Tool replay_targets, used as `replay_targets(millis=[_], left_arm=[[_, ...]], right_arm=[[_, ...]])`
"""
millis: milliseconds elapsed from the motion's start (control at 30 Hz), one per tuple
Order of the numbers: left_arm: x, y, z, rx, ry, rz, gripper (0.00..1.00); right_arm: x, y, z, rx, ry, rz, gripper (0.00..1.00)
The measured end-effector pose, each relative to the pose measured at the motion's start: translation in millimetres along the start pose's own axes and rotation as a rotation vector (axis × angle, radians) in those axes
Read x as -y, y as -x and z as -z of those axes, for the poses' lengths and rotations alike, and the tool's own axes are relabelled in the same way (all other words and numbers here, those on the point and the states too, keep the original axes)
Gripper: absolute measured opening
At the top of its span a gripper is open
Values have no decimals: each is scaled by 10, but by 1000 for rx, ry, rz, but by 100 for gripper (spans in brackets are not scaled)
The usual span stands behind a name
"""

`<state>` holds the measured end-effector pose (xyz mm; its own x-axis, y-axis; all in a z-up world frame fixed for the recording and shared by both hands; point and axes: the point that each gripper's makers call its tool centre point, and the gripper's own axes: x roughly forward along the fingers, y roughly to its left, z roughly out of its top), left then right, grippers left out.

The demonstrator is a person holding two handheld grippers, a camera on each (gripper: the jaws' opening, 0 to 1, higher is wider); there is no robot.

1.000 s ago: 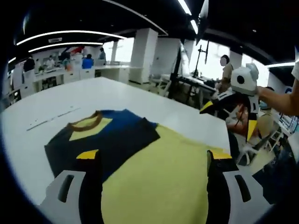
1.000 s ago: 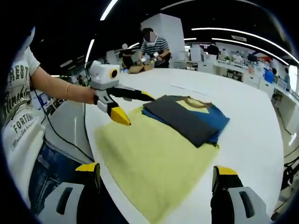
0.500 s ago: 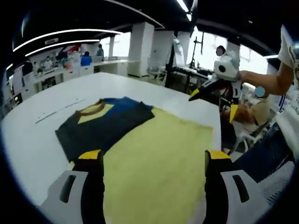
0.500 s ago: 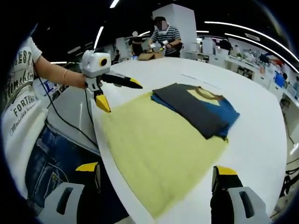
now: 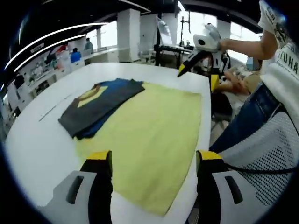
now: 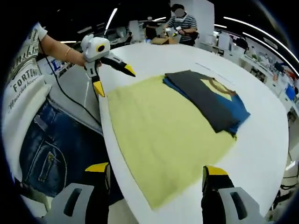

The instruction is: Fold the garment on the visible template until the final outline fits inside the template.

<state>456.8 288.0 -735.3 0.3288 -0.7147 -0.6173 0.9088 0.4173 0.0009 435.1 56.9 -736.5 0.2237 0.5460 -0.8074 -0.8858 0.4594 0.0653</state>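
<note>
Garment [image 5: 100, 105] and template [image 5: 149, 140] are seen spread on a broad white table [image 5: 37, 144] in an open workroom, with both tools held above the near edge and nothing gripped in either.

Ordered by size, the table is followed by the pale yellow template, a rectangular sheet lying directly ahead of both tools, its long axis running away from them. The dark grey and blue garment [image 6: 210, 100], already folded into a compact shape with a yellow panel and brown collar showing, is laid across the template's far end; from the left gripper view it sits ahead and to the left, from the right gripper view ahead and to the right. Part of the garment appears to overhang the far edge of the template, so the outline is judged not yet contained.

The left tool [image 5: 152, 161] is held with its yellow-tipped jaws apart over the template's near end; it is also caught in the right gripper view [image 6: 110, 77], off the template's far left corner, jaws spread. The right tool [image 6: 156, 172] is likewise held wide apart and empty, and is seen in the left gripper view [image 5: 196, 70] beyond the template's far right corner.

The garment lies well ahead of both tools, and a forward reach along the template's length is judged necessary.
</note>
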Motion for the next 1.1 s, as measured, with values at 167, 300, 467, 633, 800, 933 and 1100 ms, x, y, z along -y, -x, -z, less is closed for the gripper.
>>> replay_targets(millis=[167,300,467,633,800,933,1100], left_arm=[[52,65,198,-69,-56,15,60],[75,72,351,-128,-94,25,52],[81,73,451,-160,-112,27,49],[25,78,604,-213,-133,10,45],[-4,86,683,-242,-163,5,40],[2,90,719,-254,-195,15,38],[35,79,708,-256,-228,34,34]], right_arm=[[-20,-30,173,-98,82,-9,67],[3,-59,275,-157,136,-6,57],[20,-106,404,-217,206,-5,45],[48,-147,530,-279,238,2,38],[39,-192,613,-316,278,-10,37],[72,-210,631,-336,303,0,31],[71,-223,639,-347,316,-11,27]])
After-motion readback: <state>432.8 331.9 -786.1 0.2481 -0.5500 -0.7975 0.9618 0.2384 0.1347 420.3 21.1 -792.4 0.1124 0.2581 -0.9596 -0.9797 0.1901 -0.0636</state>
